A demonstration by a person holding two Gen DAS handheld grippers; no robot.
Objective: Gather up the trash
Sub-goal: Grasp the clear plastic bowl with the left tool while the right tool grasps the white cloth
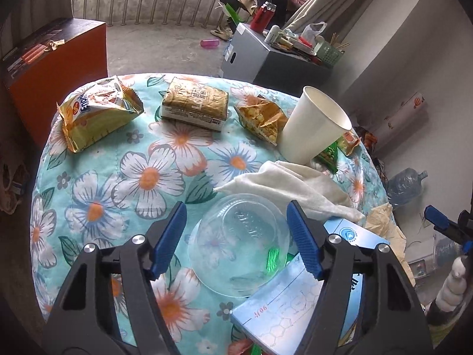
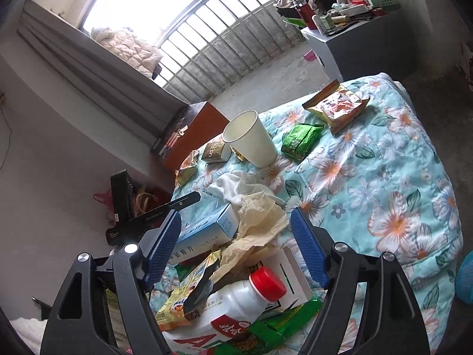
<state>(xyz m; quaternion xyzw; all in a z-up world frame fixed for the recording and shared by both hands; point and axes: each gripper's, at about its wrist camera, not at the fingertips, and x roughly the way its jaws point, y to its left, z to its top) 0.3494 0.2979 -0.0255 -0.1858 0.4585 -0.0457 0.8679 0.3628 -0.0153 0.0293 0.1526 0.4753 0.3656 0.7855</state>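
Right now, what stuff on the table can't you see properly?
- Left wrist view: green packet, mostly behind the paper cup.
- Left wrist view: blue box, partly covered by the left gripper.
- Right wrist view: white bottle, label cut off by the bottom edge.

A clear glossy plastic lid lies on matt floral cloth beside a matt paper cup and crinkled shiny foil wrappers.

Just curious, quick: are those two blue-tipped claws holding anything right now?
Left gripper: open, empty, over the clear round plastic lid.
Right gripper: open, empty, above the white red-capped bottle.
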